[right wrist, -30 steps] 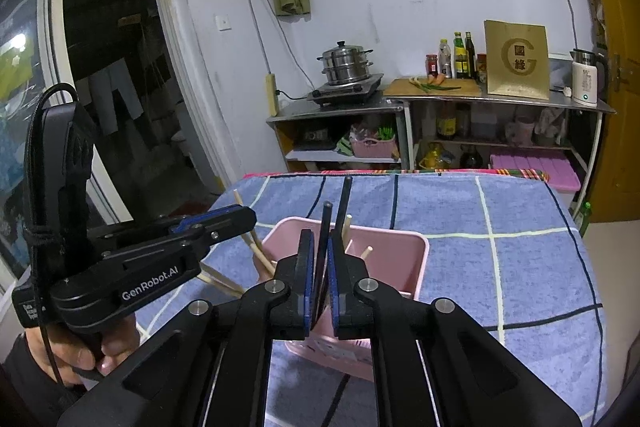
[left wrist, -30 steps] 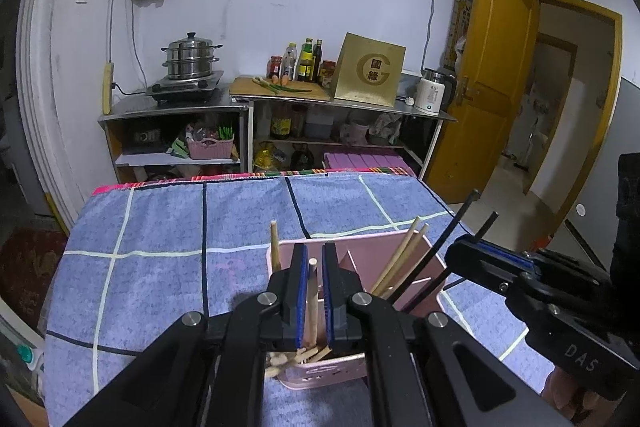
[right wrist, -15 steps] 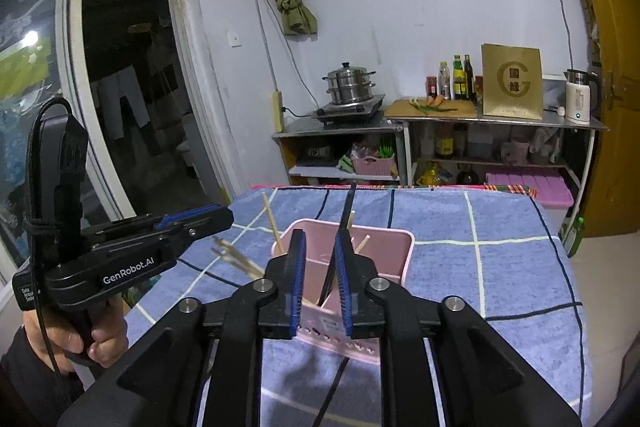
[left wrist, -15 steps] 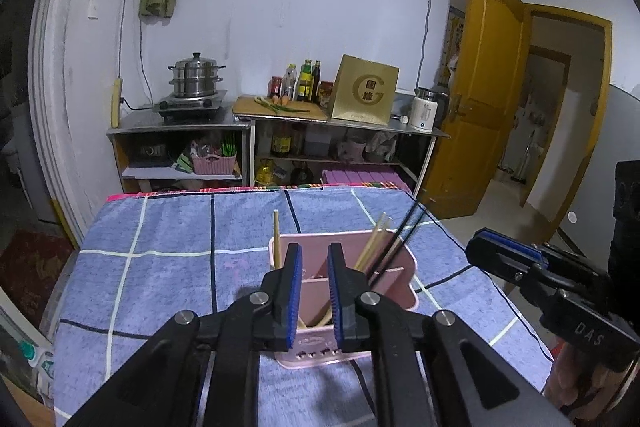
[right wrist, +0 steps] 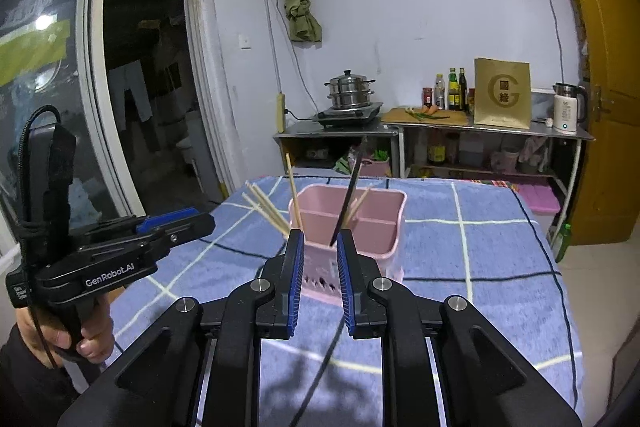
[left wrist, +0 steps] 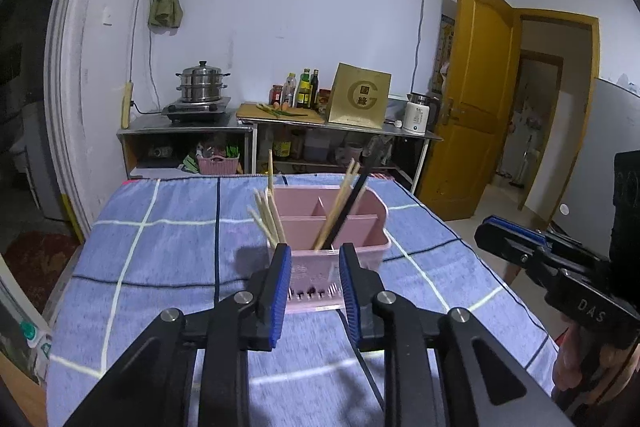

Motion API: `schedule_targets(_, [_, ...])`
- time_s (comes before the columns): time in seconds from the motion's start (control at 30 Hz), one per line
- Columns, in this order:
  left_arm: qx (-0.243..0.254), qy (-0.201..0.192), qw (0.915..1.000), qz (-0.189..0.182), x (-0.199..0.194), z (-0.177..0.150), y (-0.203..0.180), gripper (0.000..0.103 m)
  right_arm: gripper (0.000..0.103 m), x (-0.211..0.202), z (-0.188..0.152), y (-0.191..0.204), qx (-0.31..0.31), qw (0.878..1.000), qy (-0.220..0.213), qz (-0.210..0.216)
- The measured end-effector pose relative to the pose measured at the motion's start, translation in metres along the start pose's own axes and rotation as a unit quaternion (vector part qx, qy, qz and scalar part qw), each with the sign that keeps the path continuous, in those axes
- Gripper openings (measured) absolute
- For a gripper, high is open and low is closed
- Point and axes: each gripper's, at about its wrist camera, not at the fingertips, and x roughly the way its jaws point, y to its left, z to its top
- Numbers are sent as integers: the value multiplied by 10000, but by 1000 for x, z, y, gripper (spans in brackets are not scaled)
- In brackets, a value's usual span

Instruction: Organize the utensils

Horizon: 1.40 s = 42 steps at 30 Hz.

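1. While both hand-held grippers point at the pink utensil caddy point(left wrist: 332, 223) on the blue checked tablecloth point(left wrist: 168, 227), neither touches it. The left gripper point(left wrist: 314, 267) sits on the near side of the caddy, jaws apart and holding nothing; they have just been opening, and only the caddy's front wall shows through the gap.
2. The right gripper point(right wrist: 318, 259) is likewise on the near side of the caddy, jaws parted and empty, having just opened.
3. Wooden chopsticks point(left wrist: 266, 217) lean out of the caddy's left compartment; a black chopstick point(left wrist: 352, 203) and more wooden ones stand in a compartment to the right of it.
4. Writing: "GenRobot.AI" on the left gripper body in the right wrist view point(right wrist: 108, 277); "DAS" on the right gripper body in the left wrist view point(left wrist: 592, 311). A gold box point(left wrist: 358, 101) behind the caddy bears a large "G".
5. Only the right wrist view shows the dark glass doorway point(right wrist: 132, 75) left of the caddy; only the left wrist view shows the open yellow door's passage point(left wrist: 532, 123) right of it.
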Motion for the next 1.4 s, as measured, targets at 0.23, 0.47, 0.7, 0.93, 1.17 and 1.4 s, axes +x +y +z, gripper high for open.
schedule_targets(0.23, [151, 9, 9999, 79, -19, -40, -13, 25, 17, -13, -33, 11, -177, 9996, 92, -188])
schedule_targets(0.47, [86, 5, 9997, 227, -32, -73, -20, 25, 18, -25, -63, 16, -166, 9991, 188, -334])
schedule_targets(0.7, [150, -61, 9991, 394, -45, -94, -27, 25, 18, -39, -84, 21, -114, 9990, 143, -399])
schedule_targets(0.93, [165, 15, 9990, 426, -52, -118, -33, 25, 18, -48, -98, 25, -95, 9987, 110, -479])
schedule_targets(1.17, [192, 106, 9989, 424, -51, -132, -36, 25, 18, -50, -108, 26, -117, 9983, 157, -541])
schedule_targets(1.4, [146, 125, 9989, 424, -48, -134, -32, 25, 18, -47, -112, 26, -123, 9982, 200, -549])
